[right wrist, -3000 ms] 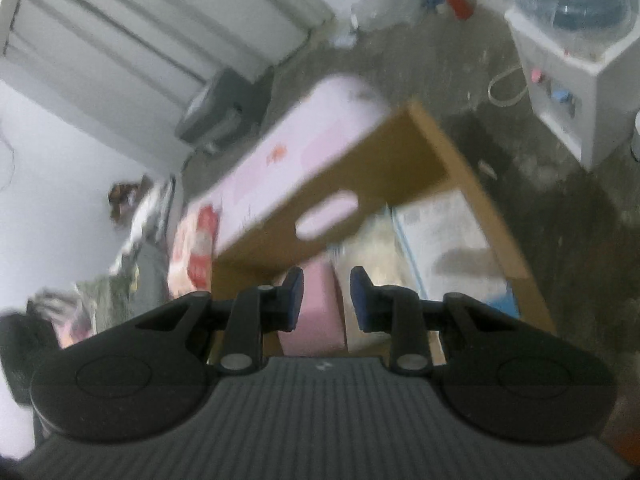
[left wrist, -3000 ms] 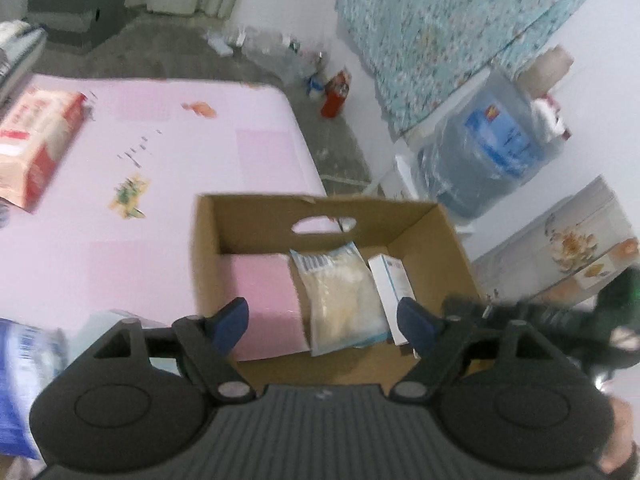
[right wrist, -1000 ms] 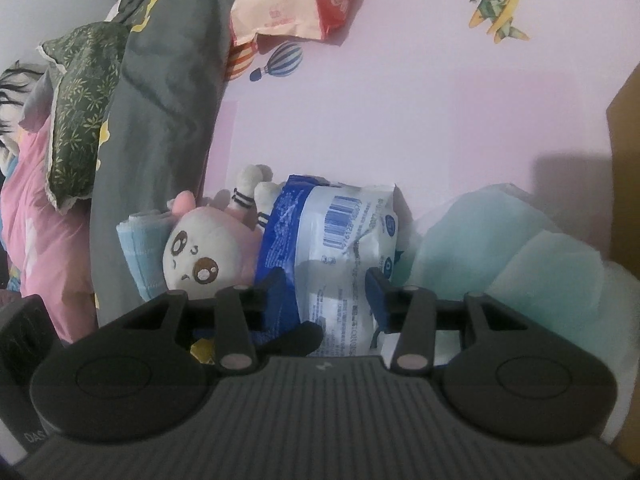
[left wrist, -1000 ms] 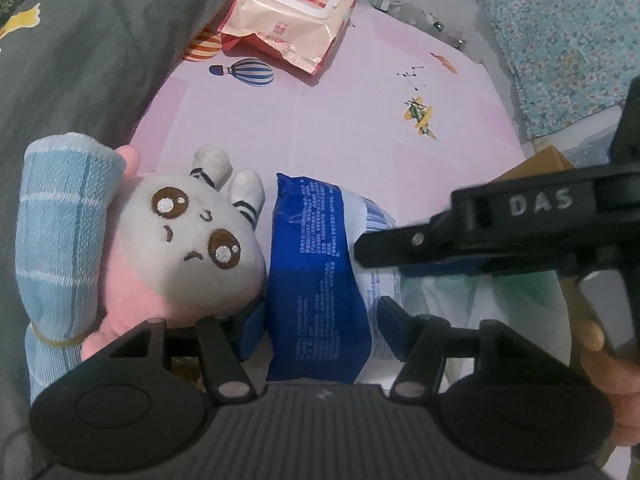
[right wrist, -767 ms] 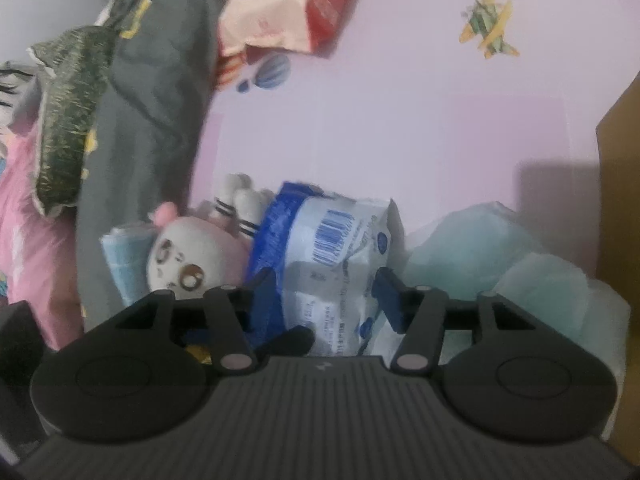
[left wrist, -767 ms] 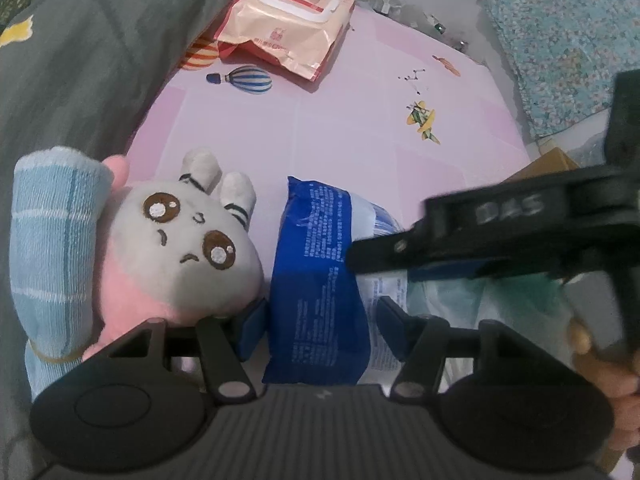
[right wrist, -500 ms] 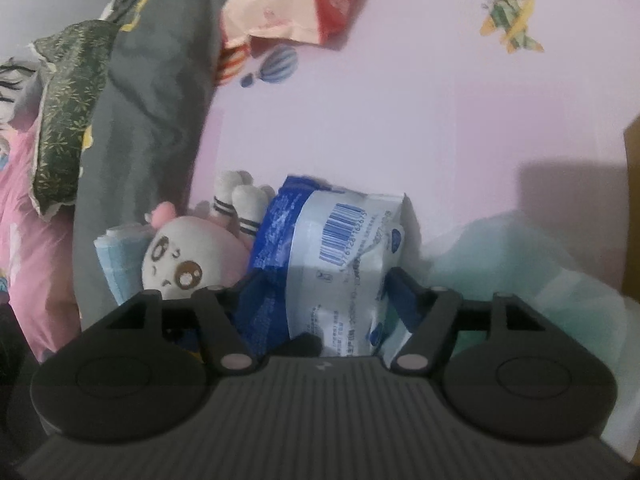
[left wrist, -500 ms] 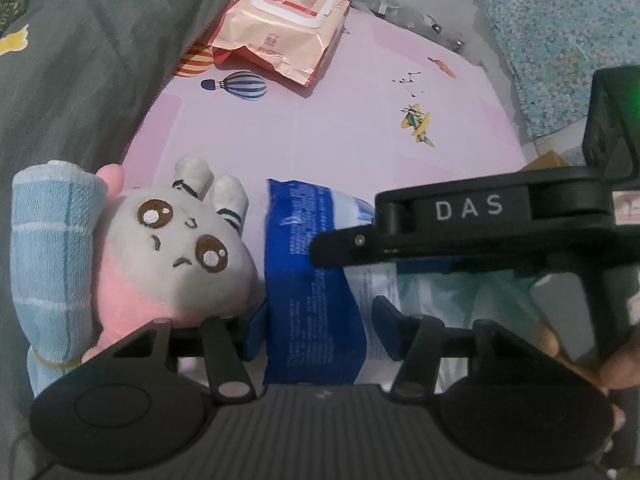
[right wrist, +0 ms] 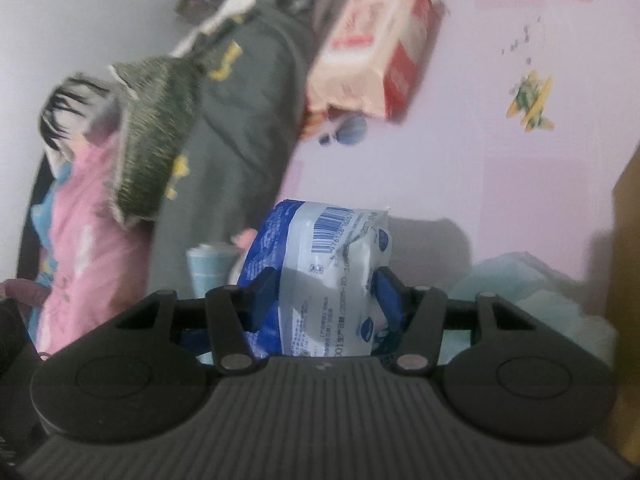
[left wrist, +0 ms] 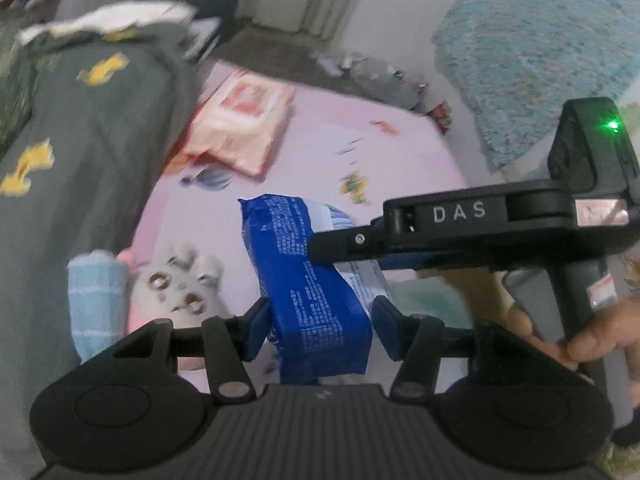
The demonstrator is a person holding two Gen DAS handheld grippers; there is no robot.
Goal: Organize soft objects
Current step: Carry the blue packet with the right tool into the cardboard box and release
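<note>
A blue and white soft pack [left wrist: 316, 280] is lifted off the pink bed sheet [left wrist: 312, 148]. My left gripper [left wrist: 320, 322] is shut on its near end. My right gripper [right wrist: 326, 300] is shut on the same pack [right wrist: 332, 272], and its body [left wrist: 472, 228] crosses the left wrist view from the right. A grey and pink plush bunny [left wrist: 180, 280] and a rolled blue towel [left wrist: 94, 300] lie on the bed at the left, below the pack. The towel [right wrist: 210, 268] also shows in the right wrist view.
A pink and red wipes pack [left wrist: 244, 128] lies farther up the bed [right wrist: 376, 48]. A grey quilt [left wrist: 80, 140] runs along the left. Pale green bagged items [right wrist: 532, 292] lie at the right beside the cardboard box wall [right wrist: 626, 240].
Both grippers have closed on the blue pack and raised it off the bed. The bunny and towel stay below, now lower and farther in view.
</note>
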